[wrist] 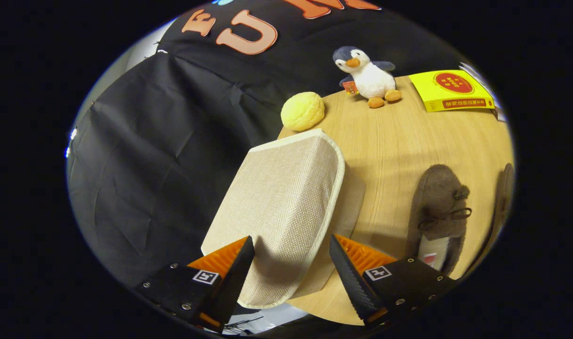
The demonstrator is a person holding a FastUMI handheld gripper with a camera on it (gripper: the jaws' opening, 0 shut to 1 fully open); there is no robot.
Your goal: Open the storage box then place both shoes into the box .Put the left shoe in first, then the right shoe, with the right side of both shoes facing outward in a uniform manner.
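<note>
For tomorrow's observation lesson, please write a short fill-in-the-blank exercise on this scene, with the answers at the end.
1. The tool is open, its fingers either side of the beige fabric ____.
2. The toy behind the yellow bun is a plush ____.
3. The brown shoe lies on the wooden ____.
4. The flat carton near the far edge is ____.

Answers: box; penguin; table; yellow

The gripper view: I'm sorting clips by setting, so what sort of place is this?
Likely a staged recording booth: a wooden table against black cloth, with props, a plush penguin, a brown shoe, a fabric box between the open gripper fingers.
</note>
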